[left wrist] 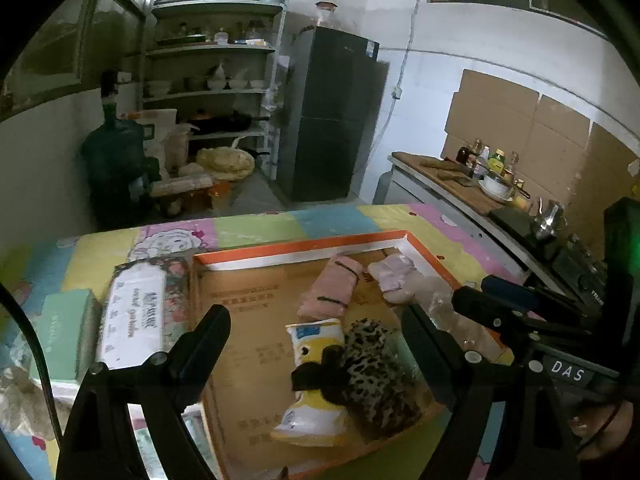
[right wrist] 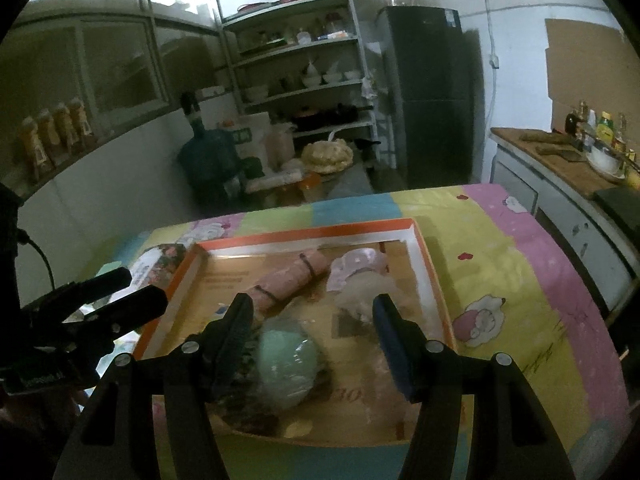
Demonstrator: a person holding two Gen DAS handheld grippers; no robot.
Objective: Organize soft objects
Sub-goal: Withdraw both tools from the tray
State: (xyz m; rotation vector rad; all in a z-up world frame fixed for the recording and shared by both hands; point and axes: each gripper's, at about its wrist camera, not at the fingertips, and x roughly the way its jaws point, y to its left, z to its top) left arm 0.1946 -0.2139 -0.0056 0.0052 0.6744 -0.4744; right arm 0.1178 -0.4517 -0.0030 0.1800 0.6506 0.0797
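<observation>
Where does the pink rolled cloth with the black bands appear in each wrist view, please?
Left wrist: the pink rolled cloth lies in the far middle of the orange-rimmed box, beyond the yellow pack.
Right wrist: the roll lies far left of centre in the box, beyond the claw.
Shared landmark: the dark fridge.

Patchwork-covered table [left wrist: 256, 228], orange-rimmed tray [left wrist: 304, 245], floral pack [left wrist: 136, 312], possibly green box [left wrist: 64, 332]

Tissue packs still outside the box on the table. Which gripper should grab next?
Left, probably. The left gripper is open and empty, and the floral tissue pack lies beside its left finger, outside the orange-rimmed box. The right gripper sits over the box's far side.
</observation>
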